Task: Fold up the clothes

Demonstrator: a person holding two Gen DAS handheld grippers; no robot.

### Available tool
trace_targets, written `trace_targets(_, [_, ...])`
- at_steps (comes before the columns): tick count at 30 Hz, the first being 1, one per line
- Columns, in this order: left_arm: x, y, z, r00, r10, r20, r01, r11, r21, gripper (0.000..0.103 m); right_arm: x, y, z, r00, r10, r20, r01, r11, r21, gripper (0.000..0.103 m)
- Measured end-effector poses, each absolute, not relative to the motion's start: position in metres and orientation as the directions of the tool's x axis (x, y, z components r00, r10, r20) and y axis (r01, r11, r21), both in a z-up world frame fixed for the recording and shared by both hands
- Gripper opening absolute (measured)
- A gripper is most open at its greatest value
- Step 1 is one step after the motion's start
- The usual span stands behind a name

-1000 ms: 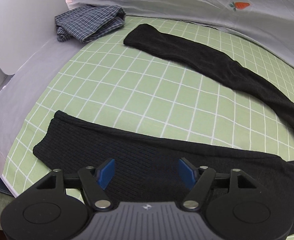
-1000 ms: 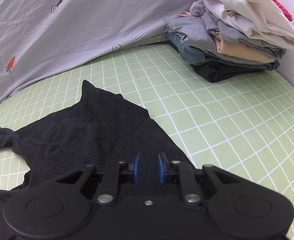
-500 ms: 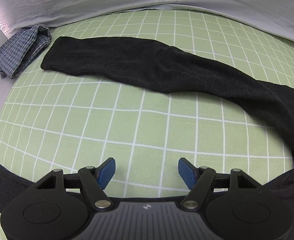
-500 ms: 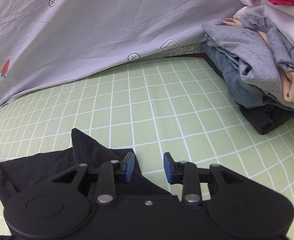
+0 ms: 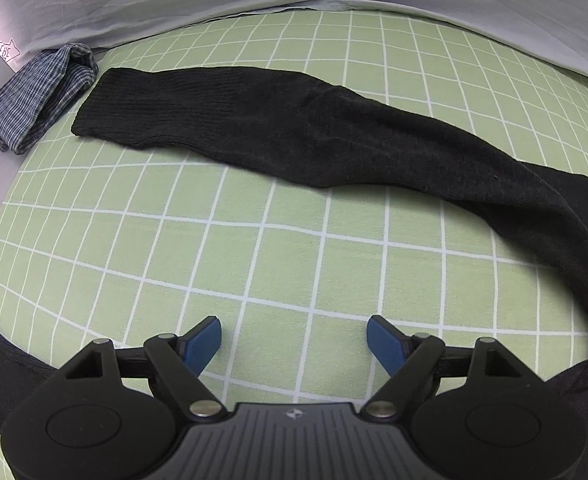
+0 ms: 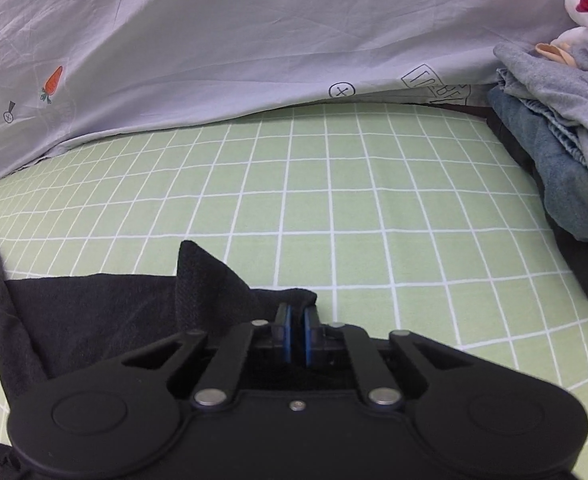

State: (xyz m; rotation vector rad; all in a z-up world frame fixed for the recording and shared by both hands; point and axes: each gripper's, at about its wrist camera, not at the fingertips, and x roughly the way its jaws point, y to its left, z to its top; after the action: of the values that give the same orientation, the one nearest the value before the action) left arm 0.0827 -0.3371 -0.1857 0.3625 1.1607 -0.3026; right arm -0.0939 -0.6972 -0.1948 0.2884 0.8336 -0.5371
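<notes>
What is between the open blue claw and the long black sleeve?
Only bare green checked bedsheet lies between the left gripper and the long black knitted sleeve. The left wrist view shows it.

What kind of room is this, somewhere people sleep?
Probably a bedroom: the work happens on a bed with a green checked sheet, a pale printed quilt pushed back, and a clothes pile beside a black sweater.
</notes>
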Motion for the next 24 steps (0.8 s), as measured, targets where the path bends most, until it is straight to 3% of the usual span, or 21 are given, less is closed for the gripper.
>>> trace_targets(9, [0.088, -0.319, -0.189, 0.334, -0.093, -0.938, 0.315, 0.949, 0.018, 0.084, -0.120, -0.761, -0.207, 0.240, -0.617, -0.749, 0.762, 0.598, -0.248, 0.000])
trace_targets(11, [0.088, -0.314, -0.188, 0.339, -0.082, -0.937, 0.306, 0.952, 0.027, 0.084, -0.133, -0.761, -0.196, 0.259, -0.607, -0.752, 0.793, 0.577, -0.193, 0.002])
trace_targets(13, [0.086, -0.306, -0.185, 0.350, -0.084, -0.933, 0.288, 0.957, 0.022, 0.084, -0.144, -0.755, -0.185, 0.298, -0.593, -0.748, 0.819, 0.561, -0.119, 0.012])
trace_targets(15, [0.085, -0.294, -0.181, 0.345, -0.109, -0.932, 0.260, 0.965, -0.016, 0.084, -0.146, -0.734, -0.179, 0.342, -0.570, -0.747, 0.816, 0.575, -0.065, 0.034])
trace_targets(16, [0.085, -0.288, -0.179, 0.348, -0.115, -0.930, 0.252, 0.967, -0.025, 0.084, -0.147, -0.723, -0.176, 0.364, -0.558, -0.746, 0.813, 0.581, -0.038, 0.051])
trace_targets(19, [0.086, -0.272, -0.170, 0.371, -0.116, -0.922, 0.248, 0.969, -0.022, 0.084, -0.143, -0.688, -0.175, 0.407, -0.509, -0.759, 0.802, 0.597, 0.030, 0.066])
trace_targets(20, [0.087, -0.266, -0.166, 0.381, -0.112, -0.918, 0.250, 0.968, -0.014, 0.084, -0.138, -0.673, -0.179, 0.410, -0.497, -0.765, 0.799, 0.599, 0.039, 0.077])
trace_targets(22, [0.092, -0.252, -0.160, 0.396, -0.111, -0.911, 0.246, 0.969, -0.012, 0.084, -0.130, -0.644, -0.186, 0.416, -0.474, -0.776, 0.795, 0.605, 0.057, 0.088])
trace_targets(24, [0.100, -0.237, -0.154, 0.413, -0.108, -0.904, 0.245, 0.969, -0.004, 0.084, -0.124, -0.613, -0.194, 0.412, -0.457, -0.788, 0.795, 0.602, 0.066, 0.091])
